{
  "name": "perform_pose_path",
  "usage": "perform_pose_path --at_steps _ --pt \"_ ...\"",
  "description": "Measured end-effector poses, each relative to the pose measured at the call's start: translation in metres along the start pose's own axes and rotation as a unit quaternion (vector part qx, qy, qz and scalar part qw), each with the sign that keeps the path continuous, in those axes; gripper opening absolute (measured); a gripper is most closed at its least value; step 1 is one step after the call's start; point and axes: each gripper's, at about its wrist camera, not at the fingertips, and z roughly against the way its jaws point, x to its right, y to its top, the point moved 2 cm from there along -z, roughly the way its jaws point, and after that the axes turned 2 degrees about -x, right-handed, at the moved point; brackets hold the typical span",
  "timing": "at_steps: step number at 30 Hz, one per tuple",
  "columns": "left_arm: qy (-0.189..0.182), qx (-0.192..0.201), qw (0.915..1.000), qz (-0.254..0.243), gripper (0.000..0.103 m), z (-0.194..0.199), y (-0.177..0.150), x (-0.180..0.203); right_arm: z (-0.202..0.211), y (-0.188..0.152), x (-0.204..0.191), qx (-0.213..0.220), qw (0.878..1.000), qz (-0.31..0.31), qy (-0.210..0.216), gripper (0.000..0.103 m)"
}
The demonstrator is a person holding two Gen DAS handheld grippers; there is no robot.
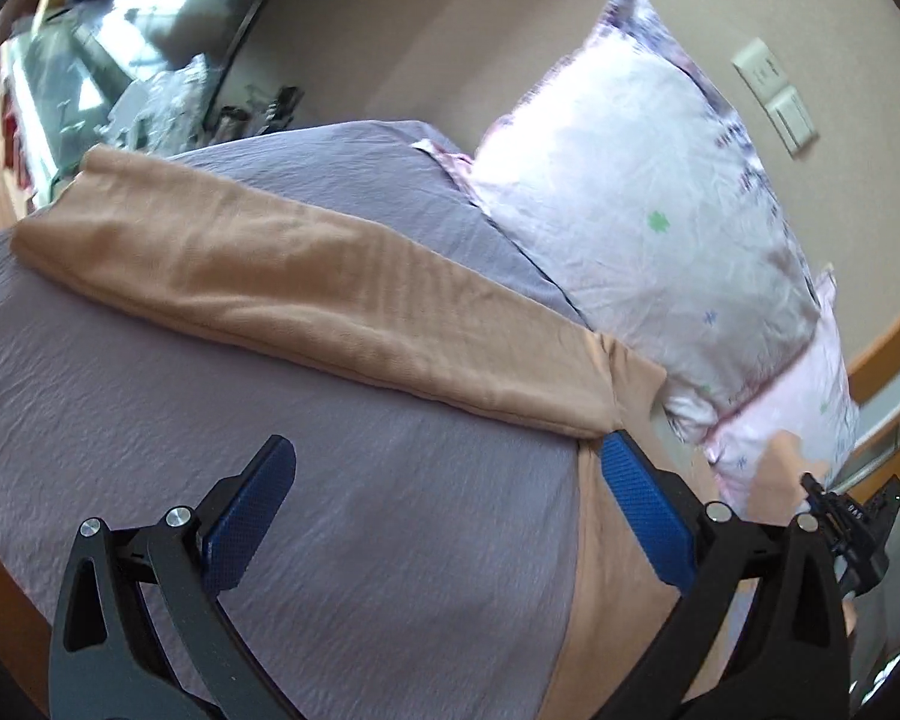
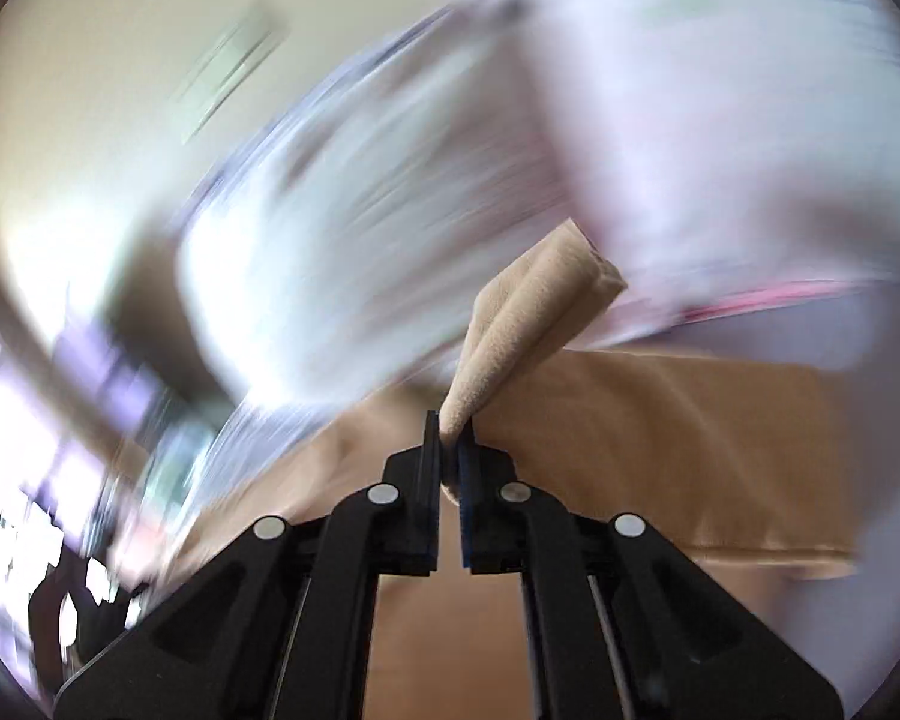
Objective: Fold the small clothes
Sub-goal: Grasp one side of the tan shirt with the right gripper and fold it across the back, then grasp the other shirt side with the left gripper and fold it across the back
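Observation:
A tan garment (image 1: 306, 288) lies on the lavender bed sheet (image 1: 306, 480), one long folded part stretching from far left to near right, another part running down under my right finger. My left gripper (image 1: 444, 450) is open and empty just above the sheet, its right fingertip (image 1: 618, 450) at the garment's fold corner. My right gripper (image 2: 450, 426) is shut on a bunched end of the tan garment (image 2: 534, 312) and holds it lifted above the rest of the cloth (image 2: 678, 444). The right wrist view is heavily motion-blurred.
Two pale floral pillows (image 1: 648, 198) lean against the beige wall at the head of the bed, close to the garment's right end. A wall switch plate (image 1: 774, 96) is behind them. A cluttered area (image 1: 114, 78) lies beyond the bed's far left.

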Motion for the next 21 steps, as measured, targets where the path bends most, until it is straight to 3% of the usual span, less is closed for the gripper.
perform_pose_path --at_steps 2,4,5,6,7,9,10,15,18,20,21 --pt "0.003 0.004 0.9995 0.032 0.102 0.004 0.005 -0.011 -0.052 -0.016 -0.042 -0.061 0.997 0.044 0.021 0.009" --pt "0.008 0.006 0.9984 0.055 0.102 0.005 0.011 -0.023 -0.107 -0.044 -0.075 -0.155 0.984 0.081 0.043 0.017" --pt "0.013 0.009 0.9976 0.067 0.102 0.006 0.014 -0.030 -0.123 -0.060 -0.084 -0.197 0.976 0.081 0.052 0.030" --pt "0.019 0.011 0.9966 0.079 0.102 0.008 0.017 -0.036 -0.126 -0.065 -0.087 -0.207 0.974 0.077 0.058 0.041" --pt "0.024 0.014 0.9957 0.089 0.102 0.010 0.019 -0.042 -0.121 -0.068 -0.085 -0.202 0.974 0.071 0.068 0.047" --pt "0.030 0.020 0.9930 0.112 0.102 0.014 0.025 -0.056 -0.101 -0.059 -0.074 -0.168 0.982 0.060 0.066 0.071" --pt "0.027 0.024 0.9917 0.123 0.101 0.015 0.028 -0.062 -0.087 -0.053 -0.064 -0.148 0.986 0.051 0.060 0.074" --pt "0.018 0.040 0.9792 0.198 0.087 0.021 0.042 -0.088 -0.037 -0.030 -0.020 -0.099 0.994 0.018 0.047 0.084" --pt "0.023 0.051 0.9712 0.231 0.078 0.023 0.048 -0.100 -0.018 -0.041 -0.009 -0.089 0.995 0.003 0.050 0.085" --pt "0.028 0.059 0.9669 0.247 0.070 0.023 0.055 -0.110 -0.017 -0.045 -0.001 -0.089 0.994 -0.007 0.061 0.086" --pt "0.033 0.063 0.9640 0.256 0.060 0.023 0.058 -0.116 -0.014 -0.046 0.001 -0.088 0.994 -0.010 0.067 0.086"
